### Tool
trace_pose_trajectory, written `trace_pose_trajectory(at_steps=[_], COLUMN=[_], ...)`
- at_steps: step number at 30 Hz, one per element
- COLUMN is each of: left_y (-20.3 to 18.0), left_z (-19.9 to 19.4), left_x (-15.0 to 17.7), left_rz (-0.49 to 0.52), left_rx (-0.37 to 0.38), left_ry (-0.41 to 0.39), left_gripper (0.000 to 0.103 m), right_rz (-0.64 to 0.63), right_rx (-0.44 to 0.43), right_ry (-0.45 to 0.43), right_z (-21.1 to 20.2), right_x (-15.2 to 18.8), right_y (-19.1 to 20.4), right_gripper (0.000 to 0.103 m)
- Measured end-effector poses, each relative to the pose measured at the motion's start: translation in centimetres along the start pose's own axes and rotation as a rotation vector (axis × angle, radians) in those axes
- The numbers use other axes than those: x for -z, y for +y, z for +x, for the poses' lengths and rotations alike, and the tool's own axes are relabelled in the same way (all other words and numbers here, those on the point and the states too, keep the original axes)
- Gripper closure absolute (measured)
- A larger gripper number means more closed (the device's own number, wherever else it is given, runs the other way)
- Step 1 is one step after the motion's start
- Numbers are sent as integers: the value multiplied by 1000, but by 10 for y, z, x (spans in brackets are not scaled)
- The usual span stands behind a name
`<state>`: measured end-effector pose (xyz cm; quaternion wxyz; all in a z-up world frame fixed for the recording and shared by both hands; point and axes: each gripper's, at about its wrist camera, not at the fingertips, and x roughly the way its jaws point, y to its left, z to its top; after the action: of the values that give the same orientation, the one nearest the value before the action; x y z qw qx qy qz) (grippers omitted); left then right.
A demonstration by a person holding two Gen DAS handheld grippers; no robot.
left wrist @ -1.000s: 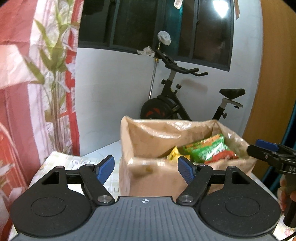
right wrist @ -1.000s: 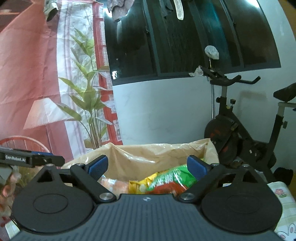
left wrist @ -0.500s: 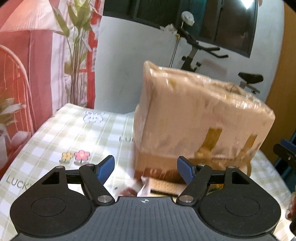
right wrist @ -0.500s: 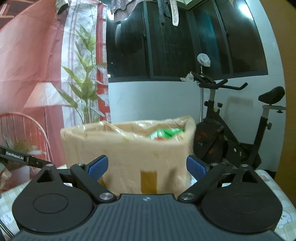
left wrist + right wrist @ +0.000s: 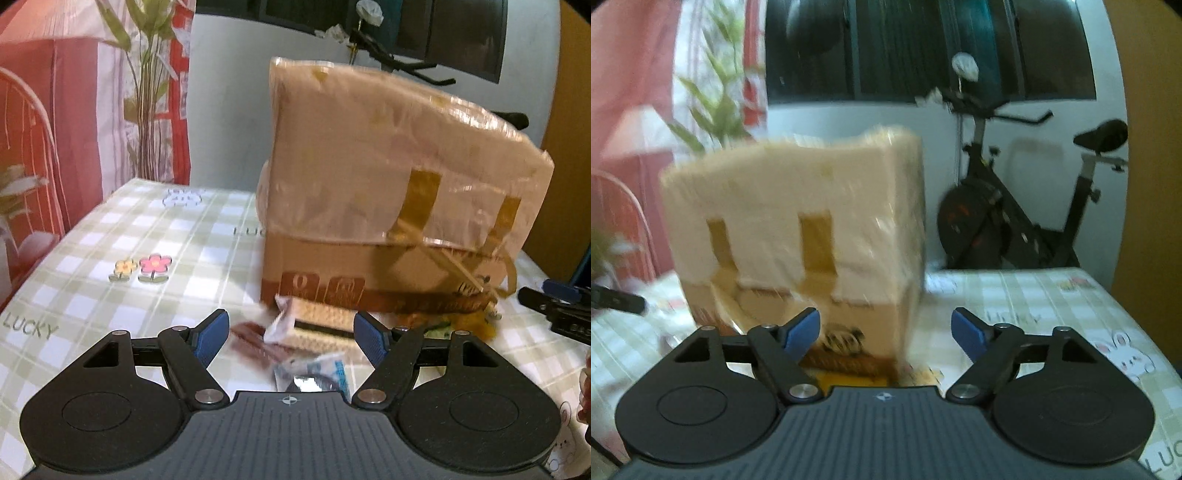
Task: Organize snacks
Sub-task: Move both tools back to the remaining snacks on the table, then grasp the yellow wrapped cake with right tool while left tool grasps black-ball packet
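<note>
A black exercise bike [image 5: 1027, 206] stands against a white wall [image 5: 1034, 122], under a dark window [image 5: 923, 48]. Left of the bike hangs a red and white curtain [image 5: 74, 110] printed with green leaves, and right of it is an orange-brown panel [image 5: 1145, 184]. Before the bike lies the surface [image 5: 1052, 295], in a green checked cloth with flowers and rabbits.

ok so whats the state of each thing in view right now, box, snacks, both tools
cardboard box: upright on the table, plastic liner folded over its sides and taped
wafer snack pack: lying on the table in front of the box
blue-white wrapper: lying on the table near the left tool
left tool: open, empty
right tool: open, empty, its jaws have just been closing
exercise bike: standing behind the table
</note>
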<state>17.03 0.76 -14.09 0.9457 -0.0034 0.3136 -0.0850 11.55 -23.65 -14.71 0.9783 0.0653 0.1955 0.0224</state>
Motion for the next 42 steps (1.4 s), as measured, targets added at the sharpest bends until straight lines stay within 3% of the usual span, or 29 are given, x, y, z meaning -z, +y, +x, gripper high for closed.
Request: trace_pose_trajectory(at_steps=[6, 10, 21, 31, 35, 42], left_y=[1, 0, -1, 3, 5, 6], left_z=[3, 3, 5, 10, 11, 12], left_x=[6, 9, 17, 21, 23, 25], left_rz=[-5, -9, -12, -41, -47, -58], left_rx=[-13, -21, -13, -10, -6, -7], left_ry=[18, 20, 46, 65, 68, 80], left_gripper=[26, 26, 26, 26, 26, 26], right_rz=[-65, -99, -122, -154, -195, -230], right_rx=[1, 9, 159, 16, -93, -126], right_ry=[149, 232, 322, 375, 401, 314], right_z=[35, 59, 75, 59, 49, 48], right_x=[11, 16, 26, 33, 36, 23], right_y=[5, 6, -7, 17, 37, 45], right_gripper=[29, 36, 39, 40, 40, 42])
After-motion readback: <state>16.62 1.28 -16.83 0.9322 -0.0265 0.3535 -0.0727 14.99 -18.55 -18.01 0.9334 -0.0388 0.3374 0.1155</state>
